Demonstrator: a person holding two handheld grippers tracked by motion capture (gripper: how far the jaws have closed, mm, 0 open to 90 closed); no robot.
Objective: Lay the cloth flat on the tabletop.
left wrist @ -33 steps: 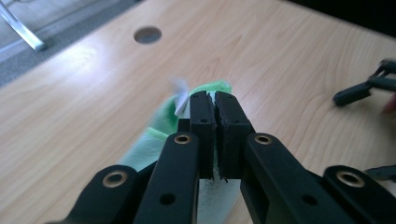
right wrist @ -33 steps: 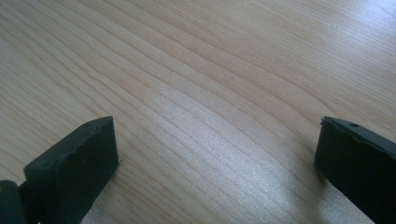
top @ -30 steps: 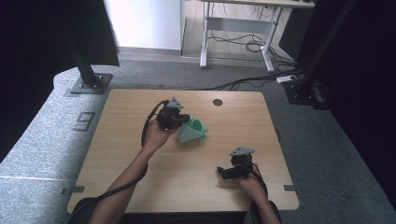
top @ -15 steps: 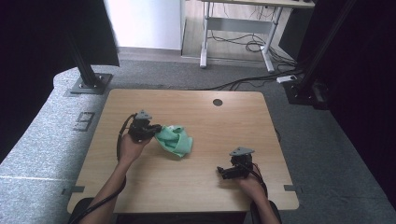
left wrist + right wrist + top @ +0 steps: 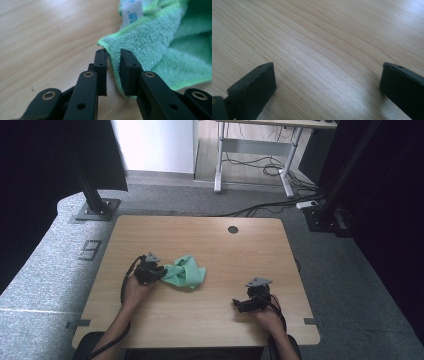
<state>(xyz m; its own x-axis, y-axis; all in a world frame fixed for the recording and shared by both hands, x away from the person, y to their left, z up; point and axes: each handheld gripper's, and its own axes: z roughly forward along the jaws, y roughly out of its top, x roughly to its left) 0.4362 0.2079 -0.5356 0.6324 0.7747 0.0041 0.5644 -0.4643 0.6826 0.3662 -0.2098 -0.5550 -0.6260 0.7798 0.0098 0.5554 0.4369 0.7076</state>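
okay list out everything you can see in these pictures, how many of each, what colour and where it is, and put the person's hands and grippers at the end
cloth: one, green, crumpled on the table left of centre, a white tag sewn at one edge
table: one, light wood, a round hole near its far edge
desk frame: one, pale metal, on the floor beyond the table, cables under it
left gripper: one, black, at the cloth's left edge; its jaws have just been opening, a cloth corner between them with a slight gap
right gripper: one, black, jaws wide apart over bare wood at the table's near right
left hand: one, holding the left gripper
right hand: one, holding the right gripper
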